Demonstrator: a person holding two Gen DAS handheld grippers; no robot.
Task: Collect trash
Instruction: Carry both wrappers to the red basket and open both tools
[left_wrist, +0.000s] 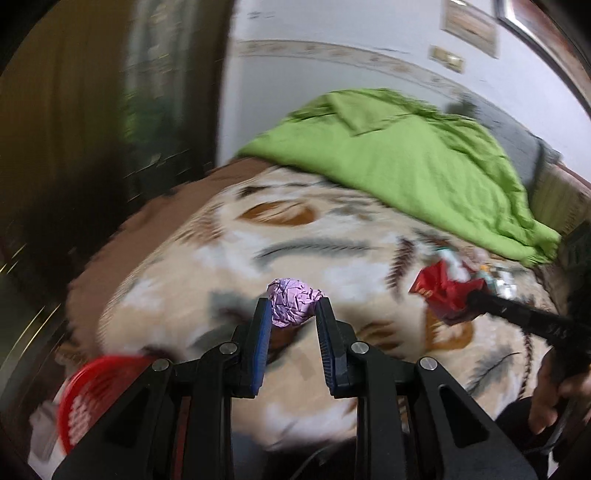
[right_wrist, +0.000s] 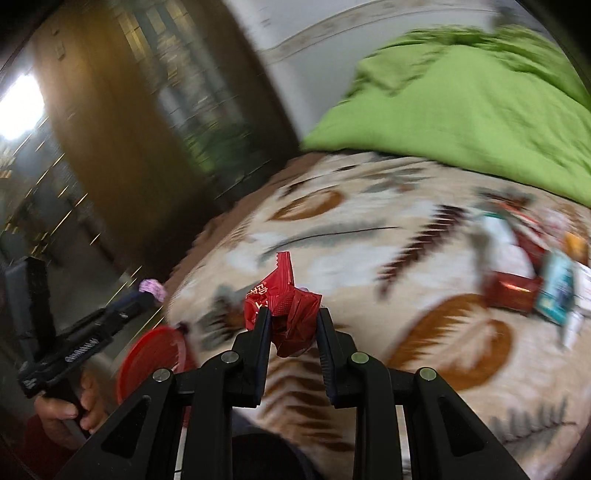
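A crumpled ball of purple foil (left_wrist: 294, 307) sits pinched between the tips of the left gripper (left_wrist: 292, 314), held above the patterned blanket (left_wrist: 229, 258) at the centre of the left wrist view; the same ball appears small and blurred at 9 o'clock in the right wrist view. A crumpled red wrapper (right_wrist: 287, 310) is clamped between the tips of the right gripper (right_wrist: 292, 319), at centre in the right wrist view and at 3 o'clock in the left one. Further litter (right_wrist: 532, 273), a loose cluster of red, teal and white packets, lies on the blanket at 3 o'clock of the right wrist view. A red perforated basket (left_wrist: 88, 395) stands at 8 o'clock beside the bed edge. A green cover (left_wrist: 406, 162) lies across the far part of the bed, toward 1 o'clock. Both views are motion-blurred, so fine print on the wrappers cannot be read.
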